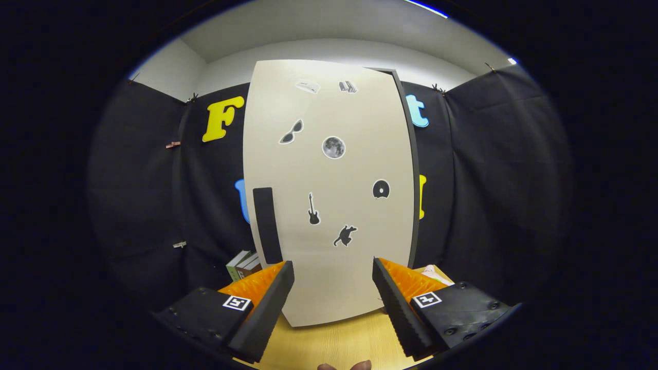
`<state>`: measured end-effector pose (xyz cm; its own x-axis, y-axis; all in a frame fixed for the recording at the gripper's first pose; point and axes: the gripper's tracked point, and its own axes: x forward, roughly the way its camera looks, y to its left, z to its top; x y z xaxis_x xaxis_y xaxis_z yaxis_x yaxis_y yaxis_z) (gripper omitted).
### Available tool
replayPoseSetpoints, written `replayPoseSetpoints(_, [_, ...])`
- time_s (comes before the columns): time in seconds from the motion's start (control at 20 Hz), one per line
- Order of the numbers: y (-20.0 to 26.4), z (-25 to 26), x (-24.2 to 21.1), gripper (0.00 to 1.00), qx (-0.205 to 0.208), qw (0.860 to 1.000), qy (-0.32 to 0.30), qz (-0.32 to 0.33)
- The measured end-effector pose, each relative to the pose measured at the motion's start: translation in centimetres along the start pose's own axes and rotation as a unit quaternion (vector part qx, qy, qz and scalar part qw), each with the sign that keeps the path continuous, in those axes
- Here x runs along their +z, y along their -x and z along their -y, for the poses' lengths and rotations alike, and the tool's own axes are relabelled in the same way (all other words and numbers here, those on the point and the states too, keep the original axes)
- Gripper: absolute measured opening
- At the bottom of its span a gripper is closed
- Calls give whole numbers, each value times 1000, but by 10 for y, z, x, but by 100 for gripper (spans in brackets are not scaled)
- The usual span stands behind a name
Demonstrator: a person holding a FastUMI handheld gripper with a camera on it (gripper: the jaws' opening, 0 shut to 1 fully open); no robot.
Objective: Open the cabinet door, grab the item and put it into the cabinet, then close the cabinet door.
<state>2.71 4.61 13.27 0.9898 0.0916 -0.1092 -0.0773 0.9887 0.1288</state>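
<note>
Gripper (pixel 333 288), jaws released, faces the stiff door (pixel 329 195); I would grasp its black handle (pixel 267 225), lower left of centre.

Cabinet door (pixel 329 195): beige panel, shut, upright on the wooden worktop (pixel 334 344) at its far edge. Black vertical handle (pixel 267 225) near the door's left edge. Small stickers (pixel 333 147) scattered across its face.
</note>
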Motion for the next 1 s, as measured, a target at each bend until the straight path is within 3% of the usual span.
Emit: replayPoseSetpoints(1.0, [-11, 34, 12, 98, 9, 1000, 12, 19])
